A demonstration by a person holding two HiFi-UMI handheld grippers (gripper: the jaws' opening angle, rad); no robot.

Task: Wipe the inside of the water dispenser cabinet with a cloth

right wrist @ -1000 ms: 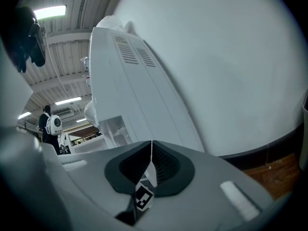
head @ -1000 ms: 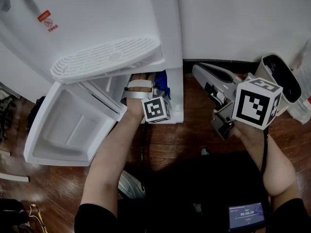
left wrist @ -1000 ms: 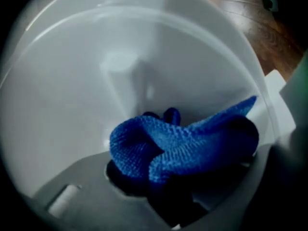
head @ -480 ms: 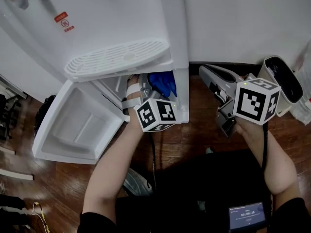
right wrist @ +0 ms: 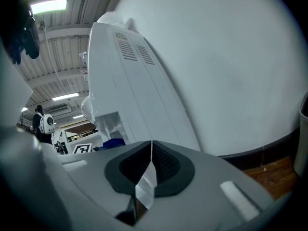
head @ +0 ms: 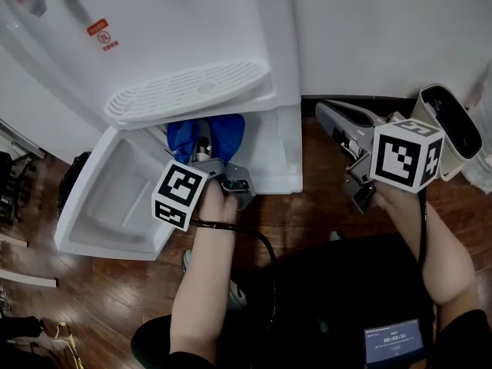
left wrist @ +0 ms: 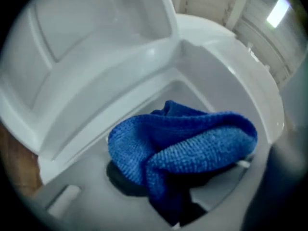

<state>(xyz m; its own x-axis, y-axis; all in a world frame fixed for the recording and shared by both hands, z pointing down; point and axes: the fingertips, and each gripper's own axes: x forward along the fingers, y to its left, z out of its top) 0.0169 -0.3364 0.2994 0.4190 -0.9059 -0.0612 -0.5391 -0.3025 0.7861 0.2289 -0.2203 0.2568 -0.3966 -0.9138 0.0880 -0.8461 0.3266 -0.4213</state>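
Observation:
The white water dispenser stands with its lower cabinet door swung open to the left. Below the drip tray, a bunched blue cloth sits at the cabinet mouth. My left gripper is shut on it, marker cube toward me. In the left gripper view the blue cloth hangs over the jaws and hides most of them, with the white cabinet wall behind. My right gripper is held right of the dispenser, near the wall. Its jaws are shut on nothing.
A white rounded appliance stands by the wall at the right. A dark baseboard runs along the white wall. The wooden floor lies in front. A cable trails from the left gripper, and a small screen shows at my waist.
My left hand has drawn back out of the cabinet and swept the cloth from the right side of the opening to the left. The right gripper has stayed put.

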